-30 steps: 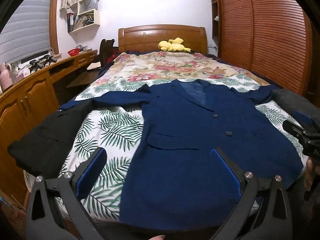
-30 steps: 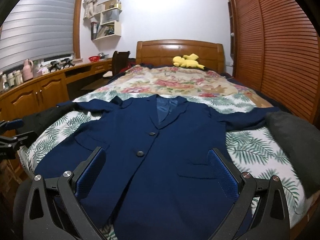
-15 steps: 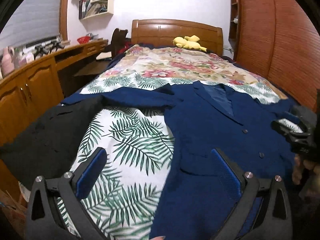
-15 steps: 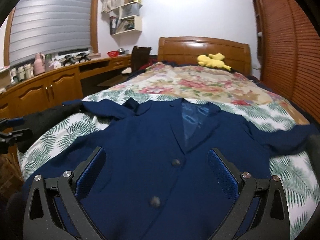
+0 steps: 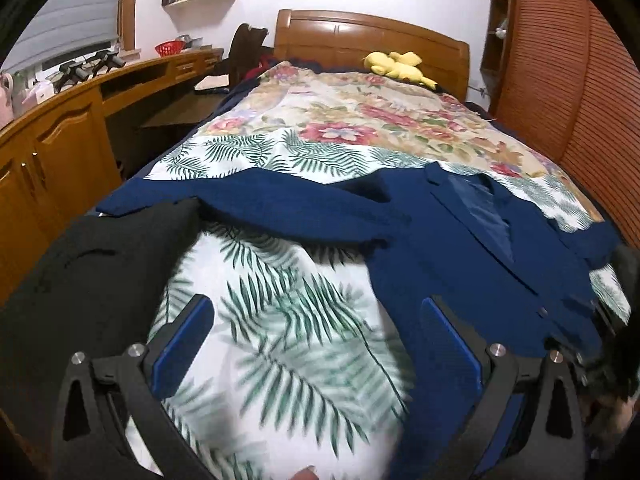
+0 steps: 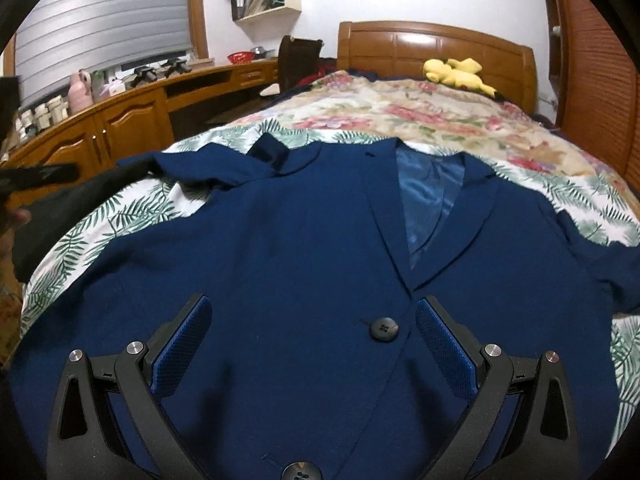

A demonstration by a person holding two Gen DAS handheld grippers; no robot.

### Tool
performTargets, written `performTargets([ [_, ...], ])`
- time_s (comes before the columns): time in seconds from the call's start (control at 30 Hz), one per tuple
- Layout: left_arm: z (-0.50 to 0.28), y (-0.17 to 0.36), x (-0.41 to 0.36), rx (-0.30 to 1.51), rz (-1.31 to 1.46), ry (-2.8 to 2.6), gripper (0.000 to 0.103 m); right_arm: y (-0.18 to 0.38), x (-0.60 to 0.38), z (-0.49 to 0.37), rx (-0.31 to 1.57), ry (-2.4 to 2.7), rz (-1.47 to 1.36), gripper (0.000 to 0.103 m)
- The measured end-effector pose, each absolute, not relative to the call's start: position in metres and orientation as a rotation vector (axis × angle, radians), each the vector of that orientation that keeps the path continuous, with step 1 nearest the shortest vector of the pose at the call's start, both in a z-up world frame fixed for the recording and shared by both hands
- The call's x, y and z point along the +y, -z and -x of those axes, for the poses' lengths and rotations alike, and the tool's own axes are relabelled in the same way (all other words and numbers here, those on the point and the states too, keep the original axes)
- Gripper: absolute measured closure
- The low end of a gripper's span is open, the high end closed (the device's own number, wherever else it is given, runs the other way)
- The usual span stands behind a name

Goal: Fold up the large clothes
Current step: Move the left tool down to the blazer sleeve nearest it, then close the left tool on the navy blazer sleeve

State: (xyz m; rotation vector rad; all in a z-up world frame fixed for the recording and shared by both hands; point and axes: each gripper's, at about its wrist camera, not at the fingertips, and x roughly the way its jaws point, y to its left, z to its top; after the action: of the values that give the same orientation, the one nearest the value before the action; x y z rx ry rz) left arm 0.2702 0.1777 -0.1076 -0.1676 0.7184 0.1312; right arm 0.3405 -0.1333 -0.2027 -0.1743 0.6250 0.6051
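Black garment [image 5: 80, 280] hangs off the bed's [image 5: 344, 120] left edge. Left gripper [image 5: 316, 336] hovers over the leaf-print sheet, fingers spread, empty. Blue jacket [image 6: 320, 240] lies flat, buttoned; right gripper [image 6: 312, 336] above it, spread too.

Bed [image 5: 460, 56] with palm-print sheet [image 5: 280, 320]: blue jacket [image 6: 280, 260], black garment [image 5: 80, 272], yellow, probably plush, toy [image 5: 394, 65].
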Motion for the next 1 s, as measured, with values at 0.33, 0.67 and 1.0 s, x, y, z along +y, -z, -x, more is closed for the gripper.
performTargets([
  [0.33,-0.361,0.148,0.226,0.763,0.247,-0.165,0.016,0.208,-0.135,-0.345,0.650,-0.593,0.168,0.000],
  [0.67,-0.404,0.177,0.272,0.794,0.420,-0.275,0.043,0.208,-0.136,-0.345,0.639,-0.587,0.169,0.000],
  [1.0,-0.425,0.178,0.261,0.828,0.397,-0.290,0.103,0.206,-0.137,-0.343,0.625,-0.587,0.163,0.000],
])
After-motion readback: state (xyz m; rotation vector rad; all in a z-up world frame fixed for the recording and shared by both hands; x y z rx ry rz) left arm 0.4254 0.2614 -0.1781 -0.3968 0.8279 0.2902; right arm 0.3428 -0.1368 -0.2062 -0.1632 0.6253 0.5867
